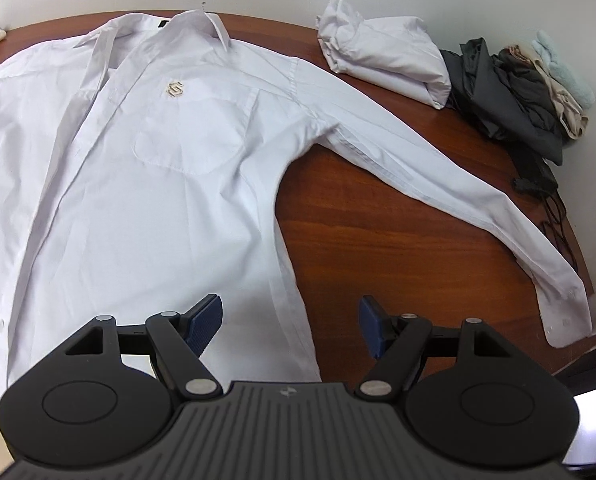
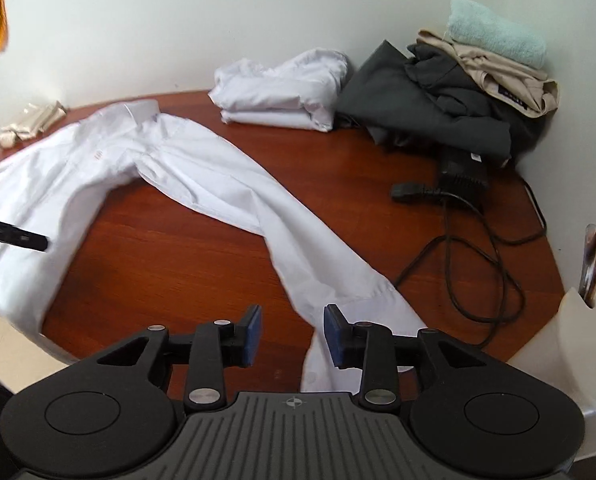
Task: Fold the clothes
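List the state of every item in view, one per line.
White shirt: spread flat, front up, unfolded, sleeve stretched out.
Second white garment: roughly folded, at the table's back.
Dark garment: crumpled heap.
Beige garment: folded, atop the dark one.
Pale green towel: folded, on top.
Power adapter: cable loose on table.
Left tongs: open, empty.
Right tongs: open, empty, over the cuff.

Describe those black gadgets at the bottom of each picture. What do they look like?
Both match: the left gripper and right gripper have ribbed grey bodies, round black discs either side, black linkage arms with silver pivots, and ribbed blue finger pads. No hands, sleeves or cables show.
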A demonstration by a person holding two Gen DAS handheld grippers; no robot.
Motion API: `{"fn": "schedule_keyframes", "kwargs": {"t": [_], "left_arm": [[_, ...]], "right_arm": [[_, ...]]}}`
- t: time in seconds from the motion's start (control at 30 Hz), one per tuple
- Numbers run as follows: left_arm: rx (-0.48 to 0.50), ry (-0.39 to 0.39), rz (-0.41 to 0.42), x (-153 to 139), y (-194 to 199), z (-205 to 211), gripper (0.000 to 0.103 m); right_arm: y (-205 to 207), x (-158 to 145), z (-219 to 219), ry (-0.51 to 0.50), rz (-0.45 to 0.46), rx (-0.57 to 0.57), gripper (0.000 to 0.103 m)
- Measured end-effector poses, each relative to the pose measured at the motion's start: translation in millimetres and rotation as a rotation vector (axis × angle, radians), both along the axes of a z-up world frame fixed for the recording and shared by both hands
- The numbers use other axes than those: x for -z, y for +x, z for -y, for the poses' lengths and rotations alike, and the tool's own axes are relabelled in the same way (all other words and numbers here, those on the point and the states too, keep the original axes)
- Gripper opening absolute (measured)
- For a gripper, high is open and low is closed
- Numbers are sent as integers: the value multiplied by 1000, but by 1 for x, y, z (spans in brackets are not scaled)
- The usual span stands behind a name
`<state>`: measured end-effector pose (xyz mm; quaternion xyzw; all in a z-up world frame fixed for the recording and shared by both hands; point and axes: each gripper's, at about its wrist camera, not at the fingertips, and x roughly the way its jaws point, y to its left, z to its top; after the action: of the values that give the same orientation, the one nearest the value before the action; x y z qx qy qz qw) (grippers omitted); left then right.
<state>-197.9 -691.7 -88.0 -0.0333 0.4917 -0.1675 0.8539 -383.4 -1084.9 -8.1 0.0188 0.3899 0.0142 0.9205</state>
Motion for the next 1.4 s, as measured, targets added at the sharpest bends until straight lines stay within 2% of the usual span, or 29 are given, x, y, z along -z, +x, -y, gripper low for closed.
{"fn": "schedule_keyframes", "kwargs": {"t": [0.13, 0.27, 0.43, 0.73, 1.03, 1.13, 1.17, 1.2, 1.23, 1.4], "left_arm": [[-4, 13, 3, 3, 13, 2, 79], [-7, 26, 6, 7, 26, 4, 79], [-22, 46, 5, 11, 41, 9, 78], [-83, 73, 9, 9, 53, 24, 77], [-108, 96, 4, 3, 55, 33, 77], [-111, 102, 8, 2, 55, 34, 77], [-110, 102, 9, 2, 55, 35, 77], [-106, 101, 10, 2, 55, 36, 77], [-102, 99, 11, 2, 55, 37, 77], [-48, 60, 6, 3, 53, 45, 77]], "right_arm": [[4, -20, 2, -32, 46, 26, 41], [33, -21, 10, -75, 33, 31, 42], [83, 3, 30, -58, -25, 26, 42], [167, 55, 45, 10, -159, -101, 41], [202, 86, 31, 6, -219, -210, 41], [202, 91, 28, 11, -217, -218, 33], [202, 92, 27, 13, -216, -220, 25], [201, 93, 26, 10, -218, -225, 10], [201, 92, 25, 7, -219, -230, 6], [207, 64, 30, -74, -136, -202, 4]]}}
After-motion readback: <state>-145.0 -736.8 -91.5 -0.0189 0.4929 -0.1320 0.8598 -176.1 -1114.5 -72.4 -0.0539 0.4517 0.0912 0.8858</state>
